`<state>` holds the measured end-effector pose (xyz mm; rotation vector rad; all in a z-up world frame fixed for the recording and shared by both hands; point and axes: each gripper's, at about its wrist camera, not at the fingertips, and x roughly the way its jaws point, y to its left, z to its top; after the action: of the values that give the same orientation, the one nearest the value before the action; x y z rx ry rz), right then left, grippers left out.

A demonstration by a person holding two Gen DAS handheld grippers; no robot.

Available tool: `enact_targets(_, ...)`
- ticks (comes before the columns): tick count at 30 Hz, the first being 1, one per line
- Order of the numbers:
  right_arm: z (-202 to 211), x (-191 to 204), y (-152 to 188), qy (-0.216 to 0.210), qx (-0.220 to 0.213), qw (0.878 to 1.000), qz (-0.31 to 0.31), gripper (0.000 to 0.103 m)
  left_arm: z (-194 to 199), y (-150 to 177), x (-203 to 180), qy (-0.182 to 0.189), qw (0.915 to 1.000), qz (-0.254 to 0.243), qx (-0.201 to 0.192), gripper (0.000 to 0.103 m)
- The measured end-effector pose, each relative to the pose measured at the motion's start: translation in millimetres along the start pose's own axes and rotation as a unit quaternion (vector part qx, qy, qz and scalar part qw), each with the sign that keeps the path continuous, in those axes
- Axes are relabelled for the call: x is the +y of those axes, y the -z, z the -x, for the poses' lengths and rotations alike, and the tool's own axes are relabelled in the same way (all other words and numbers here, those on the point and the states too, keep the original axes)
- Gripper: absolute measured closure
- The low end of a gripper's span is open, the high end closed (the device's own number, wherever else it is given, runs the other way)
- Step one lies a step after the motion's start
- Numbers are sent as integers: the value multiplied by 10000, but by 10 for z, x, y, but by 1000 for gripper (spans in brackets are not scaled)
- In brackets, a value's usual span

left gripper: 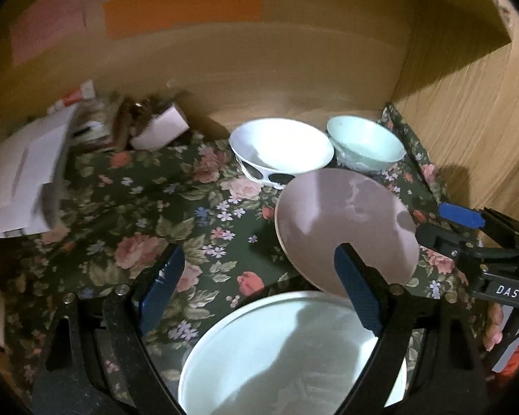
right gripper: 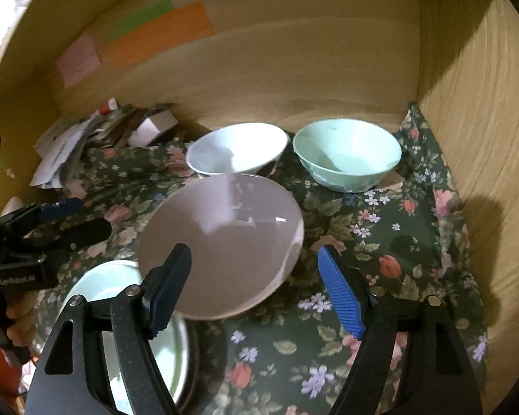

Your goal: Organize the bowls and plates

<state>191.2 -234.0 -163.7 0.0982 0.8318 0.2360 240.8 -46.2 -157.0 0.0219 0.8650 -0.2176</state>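
The pink plate (right gripper: 225, 242) sits in the middle of the flowered cloth (right gripper: 380, 242) that covers the worktop. One edge of it rests on the rim of the pale green plate (left gripper: 287, 352), so it looks tilted. The pale green plate lies at the near edge of the cloth, close to you.

Behind the pink plate stand two bowls, side by side. The white bowl (right gripper: 237, 148) is just past the pink plate's far edge. The mint green bowl (right gripper: 347, 155) is to its right, near the wooden side wall (right gripper: 484, 138).

Your right gripper (right gripper: 256, 287) hangs over the near side of the pink plate. Its jaws are spread wide. One blue pad is in front of the plate and the other is off to the right over the cloth. Nothing is pinched between them.

Your left gripper (left gripper: 259, 290) hangs over the pale green plate. Its jaws are spread wide too, and they hold nothing. The plate shows in the gap between them.

At the far left of the cloth lies a messy pile of papers (left gripper: 20, 180) and a small white box (left gripper: 159, 128). On the wooden back wall (right gripper: 294, 69) you can see three paper patches: a pink one (right gripper: 78, 58), a green one (right gripper: 142, 17) and an orange one (right gripper: 159, 34).
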Motion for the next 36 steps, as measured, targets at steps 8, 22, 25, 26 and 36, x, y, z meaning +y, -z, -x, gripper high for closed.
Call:
enact_targets(8,-292,-144,14,-13,160,9997,-177,30,-413,-17,-25,70,9996,26,260,23)
enact_targets(22,-564,-314,89,-542,626,9945,-648,74,-745,-14,-125,622,9956,91,690,82)
enact_targets(25,-609,-275,86,-578,693,9941,-607,79,-747,-15,-155,549,9963,68,652,83)
enact_targets(26,-606,-261,87,-541,680,9945,-579,79,-750,-14,-162,521,9966,51,643,83)
enact_targets(36,-483,-186,58,-249,605,9972,-369,79,-677,-10,-222,441,9974,17,566,84)
